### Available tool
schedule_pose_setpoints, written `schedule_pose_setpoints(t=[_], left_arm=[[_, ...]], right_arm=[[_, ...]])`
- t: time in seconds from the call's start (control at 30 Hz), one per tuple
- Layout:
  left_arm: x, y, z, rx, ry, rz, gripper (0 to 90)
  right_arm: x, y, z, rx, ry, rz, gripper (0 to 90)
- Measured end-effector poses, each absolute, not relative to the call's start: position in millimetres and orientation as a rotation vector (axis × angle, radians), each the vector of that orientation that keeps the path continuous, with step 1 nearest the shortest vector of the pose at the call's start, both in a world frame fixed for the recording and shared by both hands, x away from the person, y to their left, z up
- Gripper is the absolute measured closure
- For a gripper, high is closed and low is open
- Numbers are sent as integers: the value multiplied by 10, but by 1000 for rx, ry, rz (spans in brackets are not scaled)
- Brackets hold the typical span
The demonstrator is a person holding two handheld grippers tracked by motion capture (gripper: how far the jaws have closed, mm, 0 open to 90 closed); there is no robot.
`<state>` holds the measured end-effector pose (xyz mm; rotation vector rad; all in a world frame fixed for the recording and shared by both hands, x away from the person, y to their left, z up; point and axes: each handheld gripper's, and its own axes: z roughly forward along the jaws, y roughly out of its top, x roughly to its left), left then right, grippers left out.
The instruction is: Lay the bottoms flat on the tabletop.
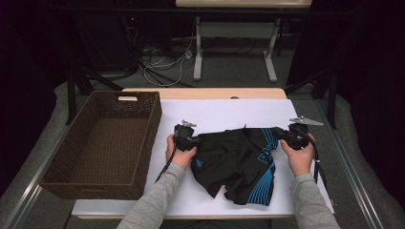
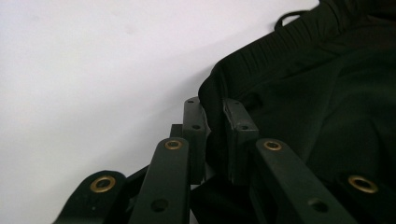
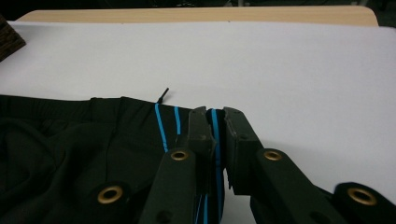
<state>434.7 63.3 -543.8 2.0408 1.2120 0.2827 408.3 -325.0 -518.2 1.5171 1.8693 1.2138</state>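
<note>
Wicker basket (image 1: 102, 143) sits at the counter's (image 1: 224, 112) left edge. Left claw (image 1: 191, 141) is clamped on the left end of the black shorts' (image 1: 239, 164) waistband, mid-counter. Right claw (image 1: 279, 134) is clamped on the blue-striped right end, nearer the right edge.

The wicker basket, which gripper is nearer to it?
Left. The left gripper grips the black shorts at their edge toward the wicker basket. The right gripper grips their far edge, away from it.
</note>
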Motion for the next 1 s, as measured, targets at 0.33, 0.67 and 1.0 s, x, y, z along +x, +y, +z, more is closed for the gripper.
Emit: schedule_pose_setpoints(t=[0.33,0.67,1.0], left_arm=[[4469,859,-5195,1982,1211,359,806],[4671,924,-5110,1960,1210,424,805],[4868,879,-5059,1940,1190,463,803]], right_arm=[[4213,-3084,-5075,1465,1901,1236,825],[4549,-2938,-4992,1428,1961,1123,824],[4766,-2984,-5000,1509,1938,1118,824]])
